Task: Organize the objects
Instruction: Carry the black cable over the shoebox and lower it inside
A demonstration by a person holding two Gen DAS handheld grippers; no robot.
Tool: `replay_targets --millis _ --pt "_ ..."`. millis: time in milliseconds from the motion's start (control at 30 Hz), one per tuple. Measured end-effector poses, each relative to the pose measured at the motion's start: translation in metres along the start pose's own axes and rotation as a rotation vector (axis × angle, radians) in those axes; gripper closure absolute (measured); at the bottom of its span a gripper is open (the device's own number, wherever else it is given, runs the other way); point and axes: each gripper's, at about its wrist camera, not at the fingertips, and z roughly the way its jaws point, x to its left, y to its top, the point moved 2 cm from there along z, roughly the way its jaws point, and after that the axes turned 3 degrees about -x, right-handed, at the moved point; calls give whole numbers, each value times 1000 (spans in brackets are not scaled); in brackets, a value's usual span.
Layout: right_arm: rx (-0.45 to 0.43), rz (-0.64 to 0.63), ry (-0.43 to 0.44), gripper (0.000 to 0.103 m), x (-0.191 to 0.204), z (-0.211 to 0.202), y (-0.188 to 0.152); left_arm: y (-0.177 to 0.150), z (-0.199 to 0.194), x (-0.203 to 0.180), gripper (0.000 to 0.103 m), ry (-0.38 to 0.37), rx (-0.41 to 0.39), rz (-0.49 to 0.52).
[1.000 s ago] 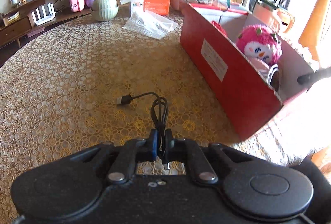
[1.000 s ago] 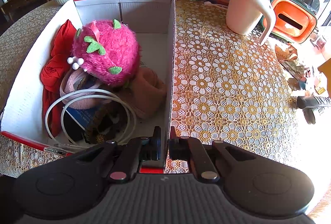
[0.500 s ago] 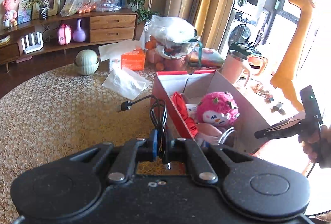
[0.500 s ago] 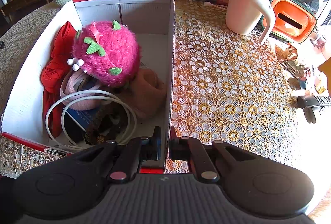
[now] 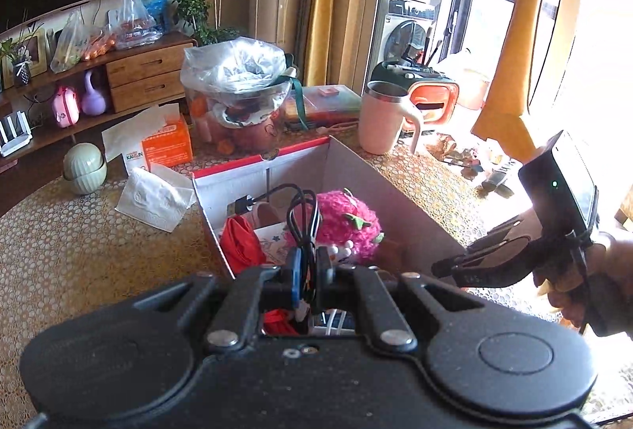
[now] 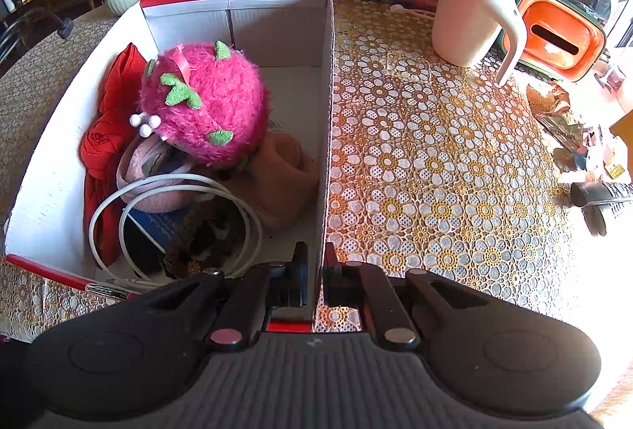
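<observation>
Only left tool view shows black cable above box.

A red-edged box with white inner walls holds a shaggy pink toy flecked with green leaves, red cloth and a white cable loop, on a gold-and-white flower-patterned lace tablecloth.

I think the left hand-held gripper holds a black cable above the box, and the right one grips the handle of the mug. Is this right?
Not quite. The right hand-held gripper grips the box wall, not the mug; the right wrist view shows this. The left hand-held gripper does hold the black cable above the box.
</observation>
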Motion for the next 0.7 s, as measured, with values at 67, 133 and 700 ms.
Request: replay_targets --millis 67,133,700 --pt "-2 0 2 96 0 0 0 -2 11 -8 98 10 22 21" --pt "-4 2 7 96 -2 0 -1 -3 21 -13 98 17 44 27" --pt "-15 20 26 96 -4 -1 -3 -28 88 -33 98 100 208 94"
